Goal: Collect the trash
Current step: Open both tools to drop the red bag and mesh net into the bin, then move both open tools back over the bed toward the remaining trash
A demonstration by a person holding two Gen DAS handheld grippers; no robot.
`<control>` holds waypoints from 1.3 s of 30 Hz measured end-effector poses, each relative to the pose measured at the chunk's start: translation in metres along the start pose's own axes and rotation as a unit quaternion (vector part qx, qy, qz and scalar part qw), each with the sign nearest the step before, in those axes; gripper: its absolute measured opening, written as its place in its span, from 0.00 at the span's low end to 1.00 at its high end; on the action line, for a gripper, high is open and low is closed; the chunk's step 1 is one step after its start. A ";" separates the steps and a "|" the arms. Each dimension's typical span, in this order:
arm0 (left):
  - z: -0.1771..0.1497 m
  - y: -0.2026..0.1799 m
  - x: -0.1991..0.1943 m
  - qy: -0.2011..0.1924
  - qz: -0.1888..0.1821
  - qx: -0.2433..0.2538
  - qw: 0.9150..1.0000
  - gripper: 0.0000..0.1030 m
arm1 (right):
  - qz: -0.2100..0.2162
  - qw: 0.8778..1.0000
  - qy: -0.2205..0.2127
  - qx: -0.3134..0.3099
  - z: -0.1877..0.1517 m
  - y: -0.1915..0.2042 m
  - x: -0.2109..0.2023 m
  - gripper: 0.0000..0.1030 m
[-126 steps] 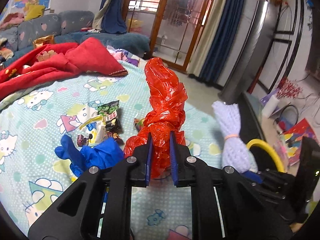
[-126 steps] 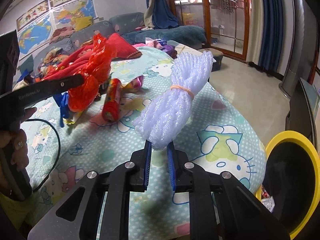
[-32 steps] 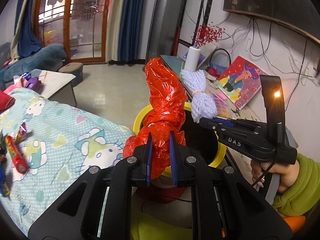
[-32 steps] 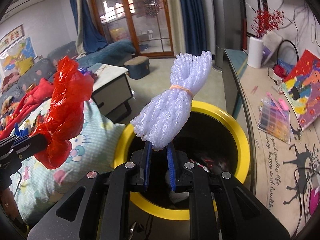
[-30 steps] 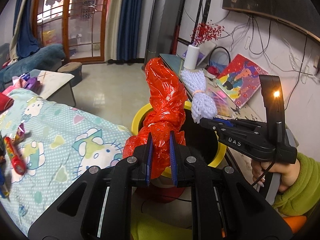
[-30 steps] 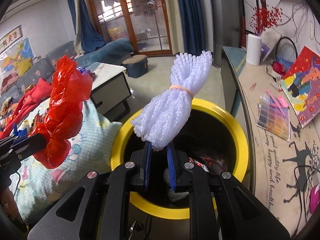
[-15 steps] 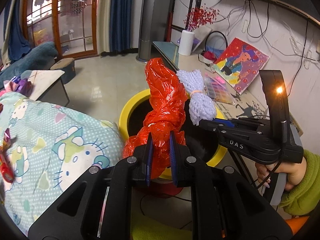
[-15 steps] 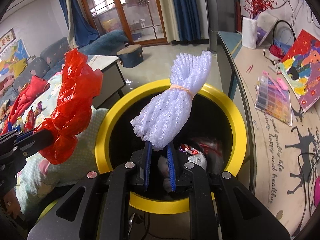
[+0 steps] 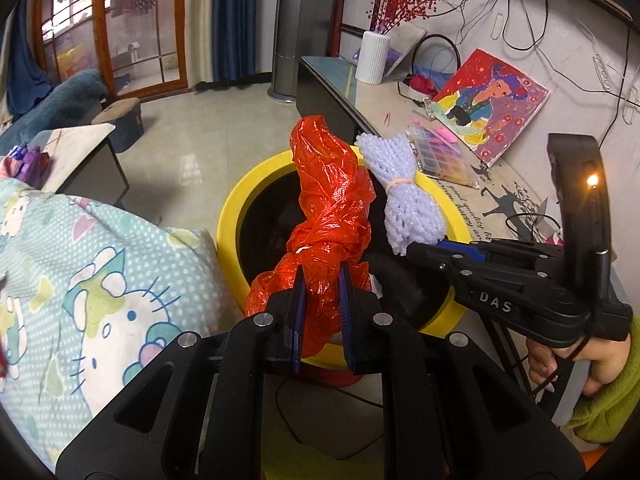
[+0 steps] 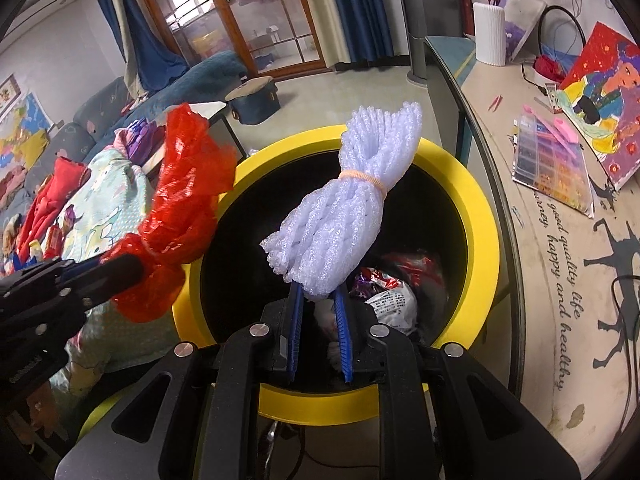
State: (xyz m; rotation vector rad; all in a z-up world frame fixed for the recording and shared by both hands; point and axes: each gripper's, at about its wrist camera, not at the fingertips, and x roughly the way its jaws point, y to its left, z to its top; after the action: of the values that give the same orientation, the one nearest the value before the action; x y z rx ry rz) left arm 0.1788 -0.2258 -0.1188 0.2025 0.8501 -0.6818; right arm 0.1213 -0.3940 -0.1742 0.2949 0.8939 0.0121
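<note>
1. Our left gripper (image 9: 322, 312) is clenched on a knotted red plastic bag (image 9: 330, 216) – the blue pads press its lower part, and the rest stands up past the fingertips.
2. Our right gripper (image 10: 318, 322) has a white foam net bundle (image 10: 340, 204), tied with a rubber band, between its blue pads; the jaws are opening, yet the bundle's lower end sits wedged at the tips.
3. Both pieces hang over the mouth of a yellow-rimmed trash bin (image 10: 476, 216), with wrappers (image 10: 390, 300) lying inside it.
4. Left of the bin we see a cartoon-print blanket (image 9: 100, 268) – right of it, a low table (image 10: 560, 240) bearing a painting (image 9: 490, 106) and a white vase (image 9: 372, 56).
</note>
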 end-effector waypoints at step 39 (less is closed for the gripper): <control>-0.009 0.011 -0.062 -0.079 0.032 -0.046 0.995 0.90 | -0.021 0.998 -0.051 0.026 0.014 0.002 -0.032 0.68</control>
State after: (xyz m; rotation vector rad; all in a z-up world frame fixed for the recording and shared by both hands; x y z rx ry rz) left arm 0.1516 -0.1839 -0.0795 0.0920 0.7193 -0.5893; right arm 0.1123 -0.3995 -0.1404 0.3218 0.8001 -0.0655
